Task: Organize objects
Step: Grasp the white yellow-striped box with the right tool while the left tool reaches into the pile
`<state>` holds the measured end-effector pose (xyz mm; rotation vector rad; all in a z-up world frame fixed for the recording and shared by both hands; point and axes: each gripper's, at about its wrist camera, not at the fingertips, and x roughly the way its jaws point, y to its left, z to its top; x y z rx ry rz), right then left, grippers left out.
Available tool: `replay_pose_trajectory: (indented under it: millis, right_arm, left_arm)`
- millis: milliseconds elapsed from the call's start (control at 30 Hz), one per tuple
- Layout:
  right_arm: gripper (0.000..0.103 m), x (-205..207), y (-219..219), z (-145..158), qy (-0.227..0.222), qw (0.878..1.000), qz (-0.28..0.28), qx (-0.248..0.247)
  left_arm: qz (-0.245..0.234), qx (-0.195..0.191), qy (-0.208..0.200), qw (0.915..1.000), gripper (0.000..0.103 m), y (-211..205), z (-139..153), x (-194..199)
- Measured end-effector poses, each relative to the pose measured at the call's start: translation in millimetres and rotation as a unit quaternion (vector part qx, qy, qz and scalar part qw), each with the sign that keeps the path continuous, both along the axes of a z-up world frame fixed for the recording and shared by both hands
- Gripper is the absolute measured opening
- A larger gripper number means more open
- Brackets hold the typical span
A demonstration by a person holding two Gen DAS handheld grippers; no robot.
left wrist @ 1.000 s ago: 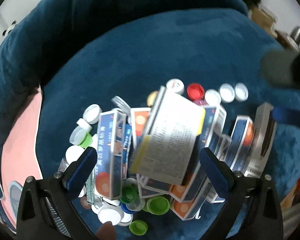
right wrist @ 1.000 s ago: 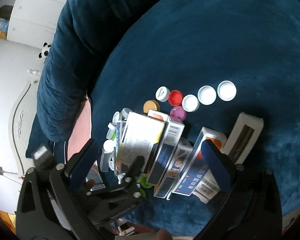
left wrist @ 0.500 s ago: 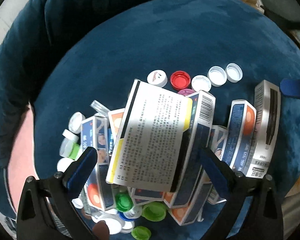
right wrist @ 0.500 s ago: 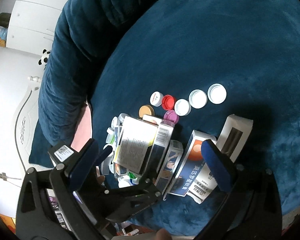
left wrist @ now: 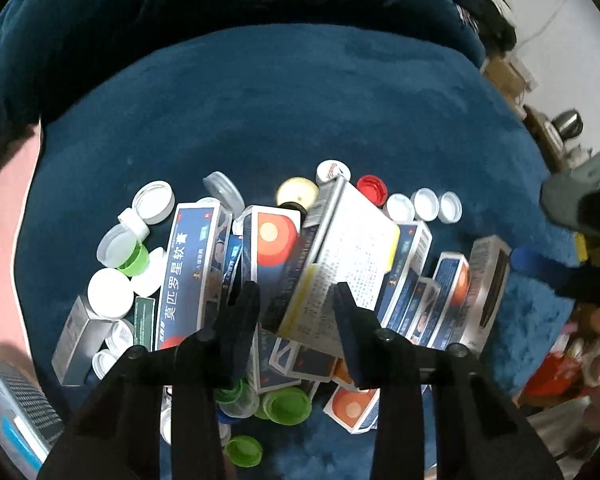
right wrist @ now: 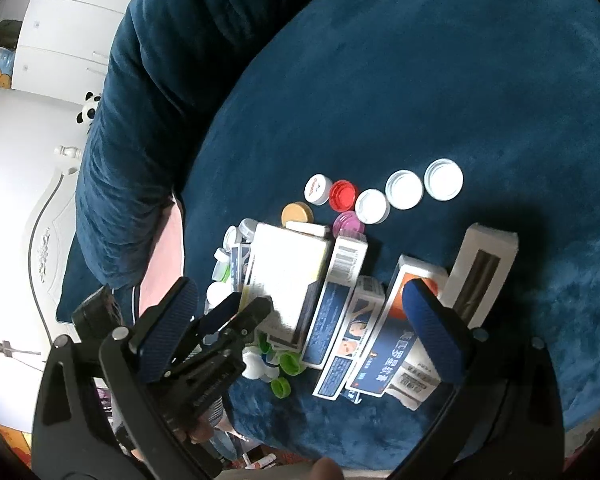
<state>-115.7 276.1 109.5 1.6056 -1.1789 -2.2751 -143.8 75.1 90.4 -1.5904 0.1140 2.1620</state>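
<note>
A heap of medicine boxes lies on a blue plush cushion [left wrist: 300, 92]. On top is a white box with a yellow band and small print [left wrist: 340, 264], also in the right wrist view [right wrist: 284, 276]. My left gripper [left wrist: 296, 300] has closed on the lower end of this box; it shows in the right wrist view [right wrist: 240, 312]. My right gripper [right wrist: 300, 320] is open and empty above the row of blue and orange boxes [right wrist: 384, 328]. A row of bottle caps [right wrist: 380, 196] lies beyond the boxes.
Loose white and green caps [left wrist: 124, 248] lie left of the heap and more green caps [left wrist: 284, 400] below it. A grey and white box [right wrist: 480, 276] stands at the right end of the row. A pink cloth [left wrist: 4, 216] lies at the left.
My left gripper has closed from wide open onto the white yellow-banded box and moved in low over the heap. My right gripper has stayed open and drawn slightly closer.
</note>
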Motion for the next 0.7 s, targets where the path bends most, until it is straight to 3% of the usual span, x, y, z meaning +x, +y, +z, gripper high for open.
replay_pose_trajectory:
  millis: [67, 200, 267, 367, 633, 700]
  right_arm:
    - [0.103, 0, -2, 0, -0.001, 1.0, 0.002, 0.001]
    - [0.103, 1, -5, 1, -0.001, 1.0, 0.002, 0.003]
    - [0.103, 1, -5, 0, -0.002, 1.0, 0.002, 0.005]
    - [0.103, 0, -4, -2, -0.006, 1.0, 0.0, 0.008]
    - [0.103, 1, -8, -2, -0.007, 1.0, 0.002, 0.009]
    - [0.103, 2, -8, -3, -0.008, 1.0, 0.003, 0.01]
  left_arm:
    - [0.006, 0.0, 0.0, 1.0, 0.078, 2, -2, 0]
    - [0.01, 0.0, -0.005, 0.9999, 0.078, 5, -6, -1]
    - [0.007, -0.004, -0.007, 0.9999, 0.073, 8, -9, -1]
    - [-0.009, 0.011, -0.026, 0.9996, 0.052, 10, -12, -1]
    - [0.0, 0.055, -0.035, 0.9979, 0.05, 6, -5, 0]
    - [0.005, 0.042, -0.027, 0.9988, 0.035, 7, -5, 1]
